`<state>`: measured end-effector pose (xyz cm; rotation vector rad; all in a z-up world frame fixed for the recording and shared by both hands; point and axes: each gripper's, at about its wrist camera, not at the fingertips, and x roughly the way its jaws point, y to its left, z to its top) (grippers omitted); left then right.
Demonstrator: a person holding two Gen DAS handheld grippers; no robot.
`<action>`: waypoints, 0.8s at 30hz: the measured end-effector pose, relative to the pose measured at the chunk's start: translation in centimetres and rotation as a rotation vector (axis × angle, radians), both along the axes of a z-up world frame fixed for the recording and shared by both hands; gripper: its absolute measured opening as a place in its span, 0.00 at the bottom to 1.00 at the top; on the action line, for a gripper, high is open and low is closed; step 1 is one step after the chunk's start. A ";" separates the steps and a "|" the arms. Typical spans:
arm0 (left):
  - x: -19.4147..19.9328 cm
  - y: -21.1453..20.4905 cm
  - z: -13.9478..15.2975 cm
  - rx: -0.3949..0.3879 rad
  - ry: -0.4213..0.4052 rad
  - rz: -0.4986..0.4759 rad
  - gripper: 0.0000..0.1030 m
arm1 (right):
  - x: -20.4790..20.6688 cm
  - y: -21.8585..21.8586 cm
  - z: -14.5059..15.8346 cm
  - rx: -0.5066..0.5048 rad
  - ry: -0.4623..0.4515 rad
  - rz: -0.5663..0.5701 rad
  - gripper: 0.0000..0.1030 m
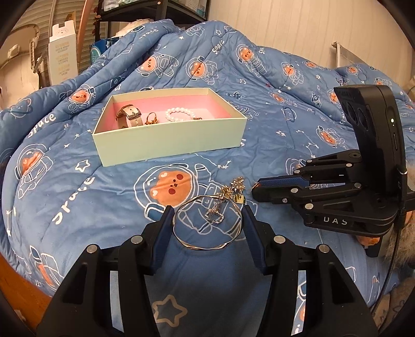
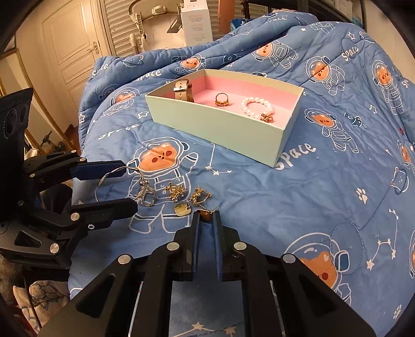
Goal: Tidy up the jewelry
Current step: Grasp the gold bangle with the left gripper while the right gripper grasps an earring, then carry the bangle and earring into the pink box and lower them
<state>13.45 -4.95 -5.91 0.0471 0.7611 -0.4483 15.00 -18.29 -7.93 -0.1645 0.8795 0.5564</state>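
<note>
A thin silver bangle (image 1: 207,247) lies on the blue quilt, and my left gripper (image 1: 207,211) is shut on it, one pad against each side. Inside its loop rests a silver ring (image 1: 215,213). Just beyond lie gold flower earrings (image 1: 233,188) and a small gold tag (image 2: 182,210). My right gripper (image 2: 206,216) is shut on a brown stone pendant (image 2: 206,214) at the quilt surface, right of the left gripper (image 2: 127,185). The pale green box (image 2: 215,129) with pink lining holds a watch (image 2: 181,88), a gold ring (image 2: 221,99) and a pearl bracelet (image 2: 256,105).
The quilt (image 1: 77,181) with bear astronauts covers the whole bed and bunches up behind the box (image 1: 168,141). A white door (image 2: 70,51), a white carton (image 1: 62,57) and dark shelving (image 1: 145,10) stand beyond the bed. A wooden edge (image 1: 15,293) shows at lower left.
</note>
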 end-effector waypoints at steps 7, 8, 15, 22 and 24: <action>0.1 0.2 1.0 -0.026 -0.003 -0.005 0.52 | 0.0 -0.3 1.3 0.069 0.018 0.007 0.09; 0.1 0.2 1.2 -0.025 -0.007 -0.006 0.52 | 0.1 -0.4 1.6 0.084 0.023 0.007 0.09; 1.6 0.3 2.9 -0.040 -0.018 -0.008 0.52 | 1.1 -0.5 3.2 0.127 0.029 0.015 0.09; 4.7 0.2 4.8 -0.023 -0.036 -0.016 0.52 | 3.5 -0.1 5.6 0.102 -0.025 0.032 0.09; 5.8 0.2 5.2 -0.017 -0.035 -0.016 0.52 | 4.5 0.0 6.3 0.101 -0.034 0.032 0.09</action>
